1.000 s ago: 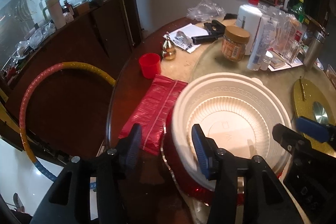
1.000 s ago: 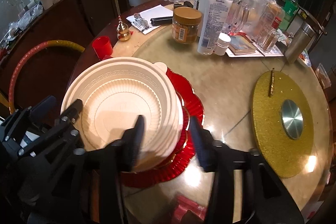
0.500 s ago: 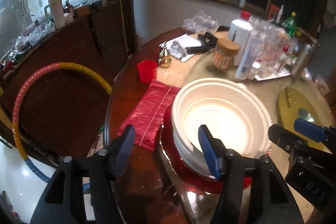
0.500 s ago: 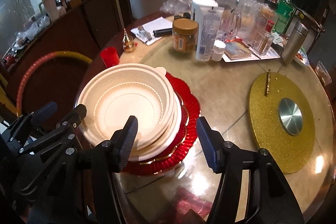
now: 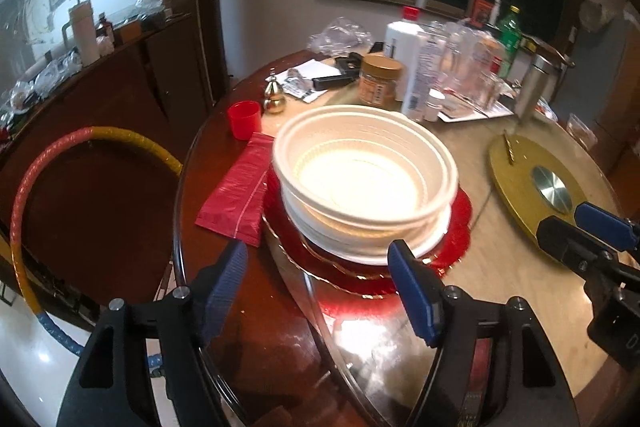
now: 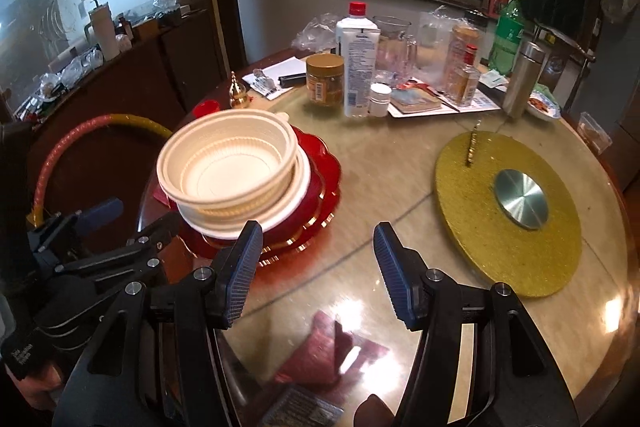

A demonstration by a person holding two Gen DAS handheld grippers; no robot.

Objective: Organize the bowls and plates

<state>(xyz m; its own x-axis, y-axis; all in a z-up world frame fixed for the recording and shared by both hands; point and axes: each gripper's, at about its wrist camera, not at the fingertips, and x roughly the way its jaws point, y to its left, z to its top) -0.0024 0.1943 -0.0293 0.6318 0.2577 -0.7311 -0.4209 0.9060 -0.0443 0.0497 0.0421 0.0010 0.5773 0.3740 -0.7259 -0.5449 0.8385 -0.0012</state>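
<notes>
A stack of cream-white bowls (image 5: pixel 366 179) sits on a stack of red scalloped plates (image 5: pixel 460 223) on the round table; it also shows in the right wrist view (image 6: pixel 228 171), with the red plates (image 6: pixel 324 171) under it. My left gripper (image 5: pixel 320 287) is open and empty, just in front of the stack and not touching it. My right gripper (image 6: pixel 316 267) is open and empty, in front of and to the right of the stack. The right gripper also shows at the right edge of the left wrist view (image 5: pixel 584 235).
A red packet (image 5: pixel 236 195) and a red cup (image 5: pixel 244 119) lie left of the stack. A gold round turntable (image 6: pixel 508 211) sits at the right. Jars, bottles and a steel flask (image 6: pixel 520 83) crowd the table's far side. A hoop (image 5: pixel 60 179) leans at the left.
Both grippers have pulled back and up from the bowl stack, which now lies farther ahead. The jaws of both stand wider apart. The bowls stay on the red plates.
</notes>
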